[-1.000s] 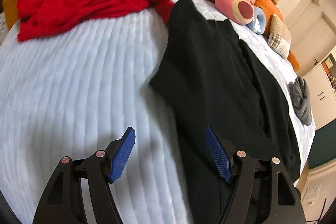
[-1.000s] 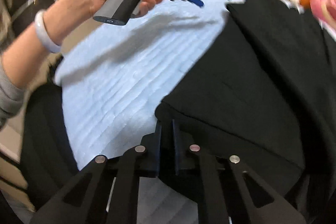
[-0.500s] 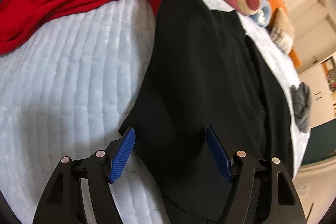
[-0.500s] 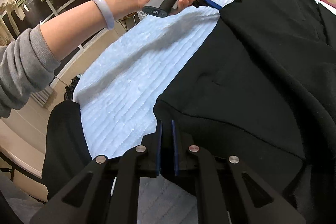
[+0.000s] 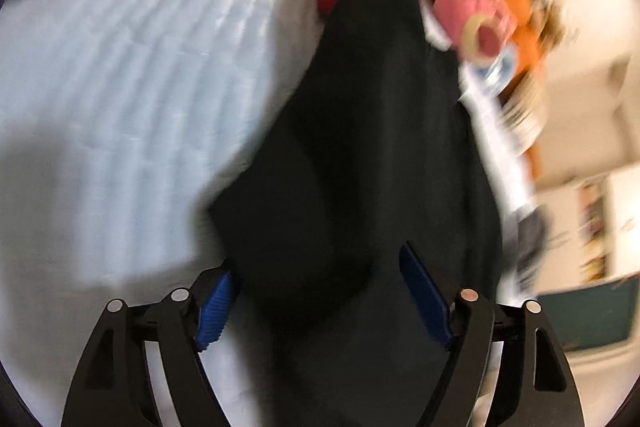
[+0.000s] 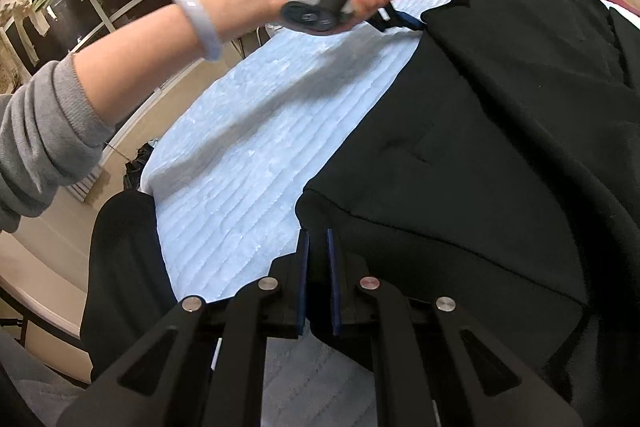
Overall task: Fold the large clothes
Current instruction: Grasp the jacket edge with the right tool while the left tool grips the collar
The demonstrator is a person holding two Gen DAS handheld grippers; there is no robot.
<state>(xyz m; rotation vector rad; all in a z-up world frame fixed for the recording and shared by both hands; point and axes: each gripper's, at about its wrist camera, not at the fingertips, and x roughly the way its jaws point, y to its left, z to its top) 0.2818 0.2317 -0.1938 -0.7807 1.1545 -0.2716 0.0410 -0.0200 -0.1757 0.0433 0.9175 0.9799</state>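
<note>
Since a moment ago the left gripper (image 5: 320,295) has advanced, jaws apart, straddling the black garment (image 5: 372,131) on the blue blanket (image 5: 120,75). Right gripper (image 6: 317,279) pinches its corner. Soft, heavy, floppy: grab hems.

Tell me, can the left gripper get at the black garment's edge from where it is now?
Probably yes: the left gripper is open, the black garment already bulges between its fingers, and nothing blocks it.
</note>
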